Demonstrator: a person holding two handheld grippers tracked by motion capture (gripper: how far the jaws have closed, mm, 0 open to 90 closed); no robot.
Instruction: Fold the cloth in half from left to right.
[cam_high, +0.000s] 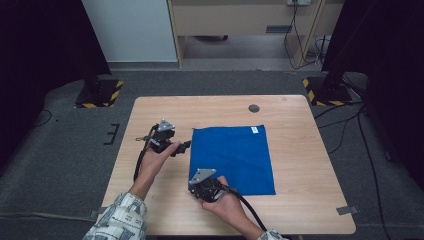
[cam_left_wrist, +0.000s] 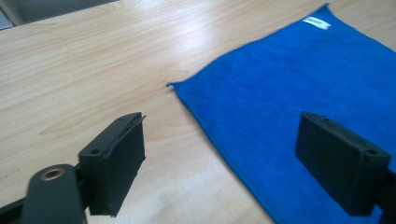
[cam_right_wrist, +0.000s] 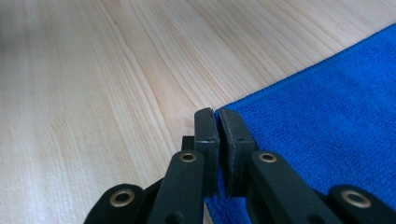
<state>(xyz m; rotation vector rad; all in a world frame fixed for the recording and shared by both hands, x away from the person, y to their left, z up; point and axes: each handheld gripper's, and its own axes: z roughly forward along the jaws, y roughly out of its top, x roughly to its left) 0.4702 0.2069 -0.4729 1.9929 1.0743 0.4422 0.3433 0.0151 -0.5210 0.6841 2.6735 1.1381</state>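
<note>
Lying flat on the pale wooden table, right of its middle, is the square blue microfibre cloth. Right gripper has its jaws pinched together on the cloth's near left corner. Left gripper hovers at the far left corner, jaws wide apart, nothing between them.

blue cloth corner hidden between shut right claw, its far side cut off
</note>
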